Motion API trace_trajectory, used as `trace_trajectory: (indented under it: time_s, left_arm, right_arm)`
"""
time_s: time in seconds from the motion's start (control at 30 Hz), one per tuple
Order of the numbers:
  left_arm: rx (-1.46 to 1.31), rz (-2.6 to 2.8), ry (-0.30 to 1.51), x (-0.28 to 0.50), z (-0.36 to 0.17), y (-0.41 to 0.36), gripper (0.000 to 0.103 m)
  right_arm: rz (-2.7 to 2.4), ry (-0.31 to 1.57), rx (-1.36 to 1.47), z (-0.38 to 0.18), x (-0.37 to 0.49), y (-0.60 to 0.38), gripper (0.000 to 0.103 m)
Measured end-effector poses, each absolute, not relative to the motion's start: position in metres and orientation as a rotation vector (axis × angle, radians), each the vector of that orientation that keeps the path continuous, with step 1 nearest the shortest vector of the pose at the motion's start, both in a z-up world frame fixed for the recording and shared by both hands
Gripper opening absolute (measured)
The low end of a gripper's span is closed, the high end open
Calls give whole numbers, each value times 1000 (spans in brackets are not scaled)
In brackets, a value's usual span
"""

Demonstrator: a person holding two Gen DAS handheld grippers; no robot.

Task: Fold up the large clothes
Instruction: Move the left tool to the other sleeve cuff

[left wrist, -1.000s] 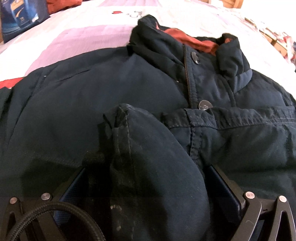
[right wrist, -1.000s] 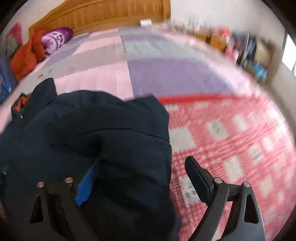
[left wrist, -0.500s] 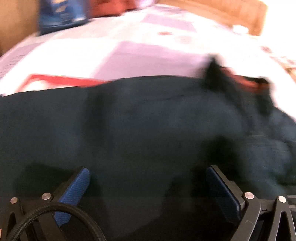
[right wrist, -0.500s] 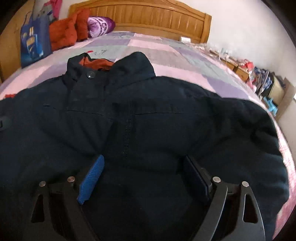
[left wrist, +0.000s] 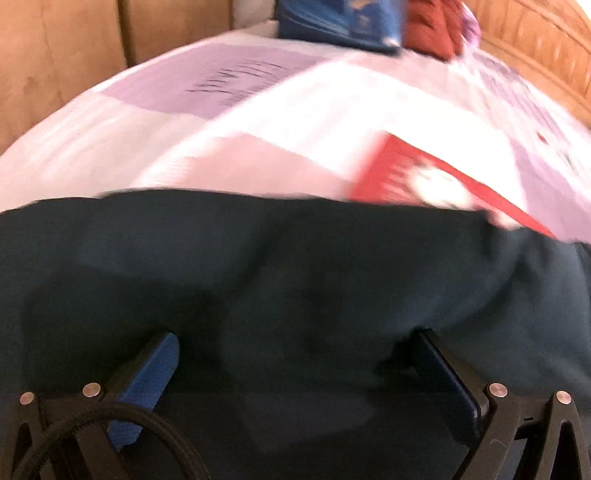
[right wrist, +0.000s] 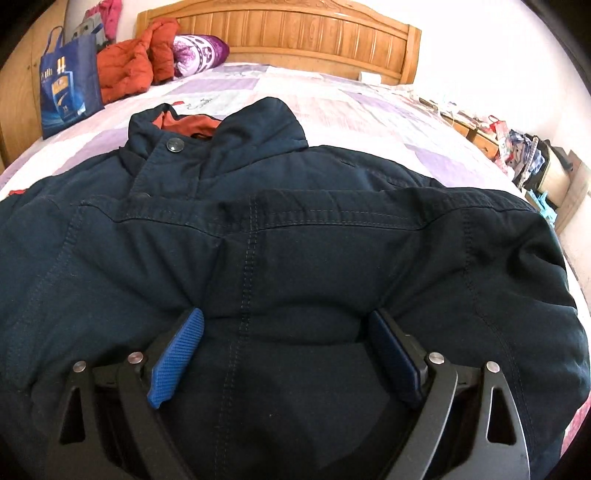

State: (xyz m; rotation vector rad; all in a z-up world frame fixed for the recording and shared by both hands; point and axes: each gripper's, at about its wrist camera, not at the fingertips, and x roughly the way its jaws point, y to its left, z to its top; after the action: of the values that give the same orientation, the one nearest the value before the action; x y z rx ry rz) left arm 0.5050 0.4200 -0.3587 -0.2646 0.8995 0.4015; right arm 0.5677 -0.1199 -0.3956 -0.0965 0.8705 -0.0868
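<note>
the navy jacket [right wrist: 295, 240] lies spread over the bed [right wrist: 369, 107], its collar end toward the wooden headboard [right wrist: 280, 33] and its rust-coloured lining [right wrist: 192, 123] showing inside the collar. a dark snap button [right wrist: 174, 145] sits on the placket just below the collar. the hem end is doubled over the chest, its stitched edge running across the jacket below the button

the right tool [right wrist: 286, 328] rests on that folded layer, its blue pads spread wide with a bulge of navy cloth lying between them, not pinched. the left tool [left wrist: 295, 354] is also spread wide over the jacket [left wrist: 295, 277], with dark cloth between its fingers; this view is blurred, so whether it touches the cloth i cannot tell

beyond the jacket in the left view lies the pink and purple bedcover [left wrist: 258, 122] with a red patch [left wrist: 417, 177]. near the headboard, left of the collar, stand a blue shopping bag [right wrist: 70, 85], an orange padded garment [right wrist: 136, 62] and a purple patterned pillow [right wrist: 199, 53]
</note>
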Motion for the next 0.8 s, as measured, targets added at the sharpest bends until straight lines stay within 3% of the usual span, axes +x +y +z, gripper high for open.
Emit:
trace_trajectory:
  time_s: [0.33,0.5,0.8]
  left_arm:
    - [-196,489,859,463,-352,504,101]
    - [-305,606,847,426,-358,567,101]
    - [-278,638,818,408,-348,581,100]
  right_arm:
    - [-95,871,-106,-397,570,-118,94]
    - [-99,872,-107,-398,572,-117,94]
    - [-99,872,-108,-397,572,-117,94]
